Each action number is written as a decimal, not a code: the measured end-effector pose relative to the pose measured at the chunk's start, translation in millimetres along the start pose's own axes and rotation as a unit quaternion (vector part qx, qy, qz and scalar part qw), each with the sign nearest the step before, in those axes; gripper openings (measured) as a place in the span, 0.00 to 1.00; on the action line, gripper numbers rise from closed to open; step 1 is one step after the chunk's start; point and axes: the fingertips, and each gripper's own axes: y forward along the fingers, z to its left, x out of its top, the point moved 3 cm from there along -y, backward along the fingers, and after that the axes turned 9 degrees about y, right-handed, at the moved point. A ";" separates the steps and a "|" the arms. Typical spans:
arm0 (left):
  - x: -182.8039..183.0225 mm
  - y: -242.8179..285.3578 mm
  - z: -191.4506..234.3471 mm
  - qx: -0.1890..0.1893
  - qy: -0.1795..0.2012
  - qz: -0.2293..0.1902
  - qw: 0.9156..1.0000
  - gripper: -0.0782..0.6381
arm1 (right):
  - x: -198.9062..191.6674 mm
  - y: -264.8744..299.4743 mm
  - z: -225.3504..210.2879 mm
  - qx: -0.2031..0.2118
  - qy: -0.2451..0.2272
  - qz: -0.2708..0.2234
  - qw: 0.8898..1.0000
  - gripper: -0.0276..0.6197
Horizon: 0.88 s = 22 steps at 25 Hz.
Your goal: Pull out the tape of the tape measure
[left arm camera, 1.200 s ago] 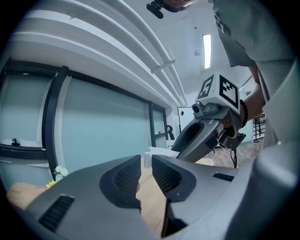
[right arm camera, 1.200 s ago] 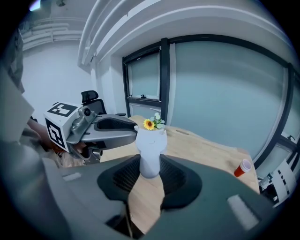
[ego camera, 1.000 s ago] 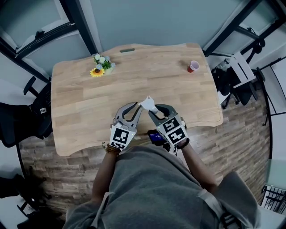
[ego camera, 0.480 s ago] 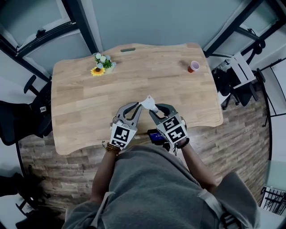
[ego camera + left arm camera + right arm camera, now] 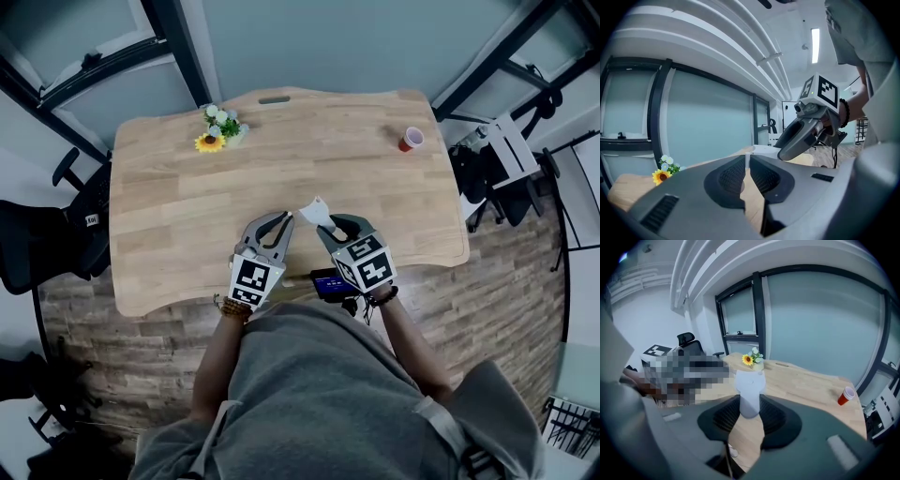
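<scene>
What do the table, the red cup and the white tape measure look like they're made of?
Table: pale matte wood, with plank seams and grain showing; possibly veneer.
Cup: red outside, white inside; probably plastic, but too small to be sure.
Tape measure: the case looks like smooth white plastic, with no metal shine.

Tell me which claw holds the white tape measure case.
The right claw clamps the wide white case; the left claw pinches only the thin tape end.

CHG vs prev | L gripper (image 5: pixel 287 217), clamped on thin white tape end (image 5: pixel 747 158), now slightly apart from white plastic tape measure case (image 5: pixel 317 212) held in R gripper (image 5: pixel 325 223); small gap opened | R gripper's square-marker cube (image 5: pixel 364 262) rolled a bit
</scene>
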 end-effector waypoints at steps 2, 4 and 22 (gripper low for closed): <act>-0.2 0.5 -0.9 -0.003 -0.002 0.001 1.000 0.16 | 0.8 0.2 -2.8 -0.003 0.002 0.001 1.000 0.25; 0.3 1.2 -1.8 -0.004 0.000 0.002 1.000 0.16 | 1.0 0.2 -4.7 -0.006 0.002 0.001 1.000 0.25; -5.2 -7.5 7.1 0.020 -0.011 0.013 1.000 0.16 | 0.4 -5.2 -21.0 -0.032 0.014 -0.005 0.999 0.25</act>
